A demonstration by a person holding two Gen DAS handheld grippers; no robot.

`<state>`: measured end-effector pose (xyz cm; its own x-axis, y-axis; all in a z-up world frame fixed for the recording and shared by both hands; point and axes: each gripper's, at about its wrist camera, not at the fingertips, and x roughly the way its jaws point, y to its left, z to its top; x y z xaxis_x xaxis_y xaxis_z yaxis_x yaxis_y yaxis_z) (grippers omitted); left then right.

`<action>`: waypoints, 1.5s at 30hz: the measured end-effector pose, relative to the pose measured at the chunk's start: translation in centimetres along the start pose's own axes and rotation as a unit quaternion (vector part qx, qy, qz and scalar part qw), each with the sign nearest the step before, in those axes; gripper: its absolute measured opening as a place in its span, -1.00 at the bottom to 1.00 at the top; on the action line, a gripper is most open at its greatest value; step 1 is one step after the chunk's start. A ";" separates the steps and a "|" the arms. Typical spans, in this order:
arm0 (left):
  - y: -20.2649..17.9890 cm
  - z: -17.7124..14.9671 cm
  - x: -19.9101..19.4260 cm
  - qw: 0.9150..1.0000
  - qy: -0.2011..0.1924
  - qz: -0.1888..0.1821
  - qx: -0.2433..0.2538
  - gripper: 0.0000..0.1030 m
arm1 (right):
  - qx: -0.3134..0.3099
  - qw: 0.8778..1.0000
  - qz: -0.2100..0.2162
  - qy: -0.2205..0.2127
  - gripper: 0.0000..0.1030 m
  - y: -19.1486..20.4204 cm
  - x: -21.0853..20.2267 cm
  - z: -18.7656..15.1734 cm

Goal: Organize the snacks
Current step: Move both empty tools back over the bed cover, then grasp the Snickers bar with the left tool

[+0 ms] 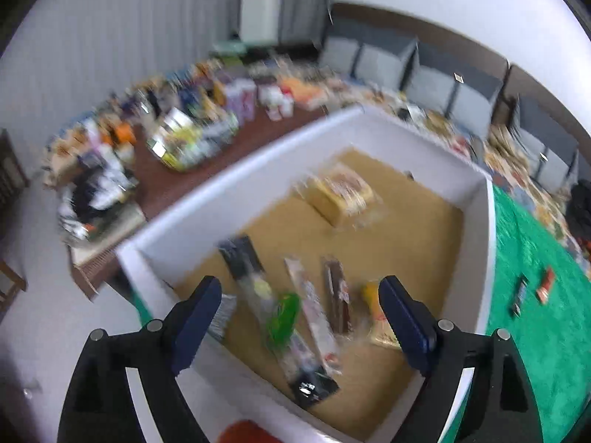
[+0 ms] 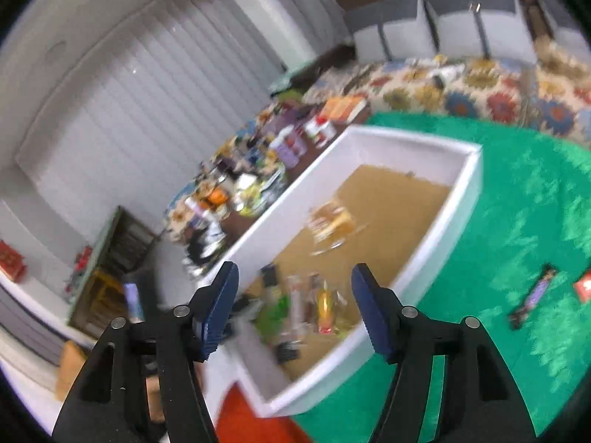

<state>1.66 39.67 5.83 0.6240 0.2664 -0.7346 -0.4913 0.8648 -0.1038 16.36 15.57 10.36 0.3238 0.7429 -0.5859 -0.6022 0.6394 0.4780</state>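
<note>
A white box (image 1: 236, 181) with a brown floor sits on a green cloth (image 1: 535, 317). Inside it lie several snack bars side by side near the front, among them a green pack (image 1: 284, 317), a brown bar (image 1: 338, 302) and a yellow pack (image 1: 375, 306), plus a clear-wrapped pastry (image 1: 341, 193) further back. My left gripper (image 1: 301, 317) is open and empty above the box's near end. My right gripper (image 2: 295, 302) is open and empty above the same box (image 2: 465, 199). On the cloth to the right lie a purple bar (image 2: 532, 295) and a red pack (image 2: 583, 286). Both views are blurred.
A brown table (image 1: 166, 181) behind the box is crowded with many packages and bottles. A flowered cloth (image 2: 480, 96) covers the area beyond the green one. Grey chairs (image 1: 436, 74) line the far wall. An orange-red object (image 2: 255, 421) lies at the box's near corner.
</note>
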 end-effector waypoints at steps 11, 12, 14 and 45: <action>-14.3 -5.3 2.4 0.972 0.030 -0.034 0.229 0.65 | 0.029 0.928 -0.369 0.037 0.42 -23.0 -10.5 -17.8; -15.5 -5.7 2.0 0.970 0.024 -0.030 0.242 0.63 | 0.044 0.917 -0.394 0.034 0.42 -25.0 -12.6 -19.5; -17.3 -6.4 1.4 0.963 0.009 -0.023 0.267 0.63 | 0.068 0.897 -0.436 0.020 0.42 -27.8 -16.3 -22.2; -33.8 -16.8 3.2 0.943 0.022 -0.161 0.292 0.99 | 0.147 0.868 -0.473 -0.031 0.63 -32.7 -20.2 -24.2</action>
<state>10.02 4.14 -4.27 0.6516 -0.0561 -0.7565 0.1447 0.9881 0.0513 11.86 -25.16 -9.33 0.6154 -0.1388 -0.7759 0.1643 0.9853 -0.0460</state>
